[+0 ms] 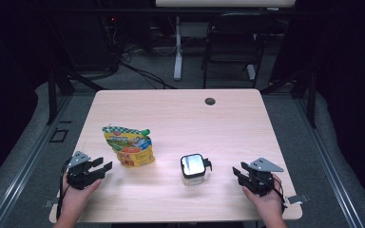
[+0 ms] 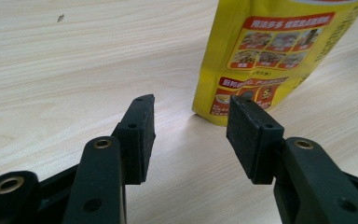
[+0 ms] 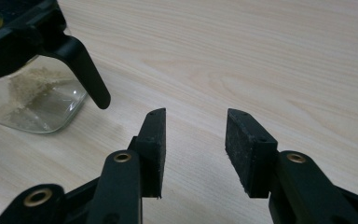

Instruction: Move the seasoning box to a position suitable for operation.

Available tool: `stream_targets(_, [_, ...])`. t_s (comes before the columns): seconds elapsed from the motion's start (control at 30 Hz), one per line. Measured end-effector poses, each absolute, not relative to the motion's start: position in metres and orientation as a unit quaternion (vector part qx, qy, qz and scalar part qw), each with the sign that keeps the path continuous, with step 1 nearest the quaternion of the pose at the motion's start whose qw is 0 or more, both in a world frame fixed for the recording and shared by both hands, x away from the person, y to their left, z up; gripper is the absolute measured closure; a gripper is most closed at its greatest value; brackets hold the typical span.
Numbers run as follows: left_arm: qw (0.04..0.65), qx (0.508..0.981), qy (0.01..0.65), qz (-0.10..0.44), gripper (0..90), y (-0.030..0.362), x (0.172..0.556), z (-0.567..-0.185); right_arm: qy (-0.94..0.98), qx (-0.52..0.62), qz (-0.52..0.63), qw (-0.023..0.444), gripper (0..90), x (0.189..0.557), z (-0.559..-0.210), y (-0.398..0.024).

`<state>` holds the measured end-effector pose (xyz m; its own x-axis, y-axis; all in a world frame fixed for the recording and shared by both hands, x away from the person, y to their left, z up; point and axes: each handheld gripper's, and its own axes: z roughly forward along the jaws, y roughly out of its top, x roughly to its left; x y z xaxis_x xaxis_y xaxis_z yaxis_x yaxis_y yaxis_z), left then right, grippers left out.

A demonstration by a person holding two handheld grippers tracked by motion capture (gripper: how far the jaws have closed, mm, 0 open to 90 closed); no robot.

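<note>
Two things stand on the light wooden table (image 1: 171, 109), both toward its near edge. Nearer the left edge is a yellow pouch (image 1: 129, 146) with a green-and-white checked band along its top, a green cap at one top corner, and red-and-orange panels printed with small food pictures on its face; its lower part bulges and it leans slightly. Closer to the middle of the near edge is a clear glass jar (image 1: 193, 169) with a black lid frame, a shiny top and a black lever at its side; a little pale powder lies in its bottom. The left gripper (image 1: 100, 166) rests near the near-left corner, jaws apart and empty, pointing at the pouch just beside it. The right gripper (image 1: 237, 174) lies near the near-right corner, jaws likewise apart with nothing between them, the jar a short way off.
</note>
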<state>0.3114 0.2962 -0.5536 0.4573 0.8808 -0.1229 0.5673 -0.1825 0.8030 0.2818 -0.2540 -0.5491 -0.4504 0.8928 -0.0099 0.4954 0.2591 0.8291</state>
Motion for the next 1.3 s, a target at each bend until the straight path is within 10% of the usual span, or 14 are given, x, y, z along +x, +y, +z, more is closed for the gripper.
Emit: stream_targets(1.3, [0.415,0.738,0.502,0.176,50.2,0.305,0.288,-0.554,0.809,0.379,0.394,0.216,59.4,0.297,-0.555,-0.193])
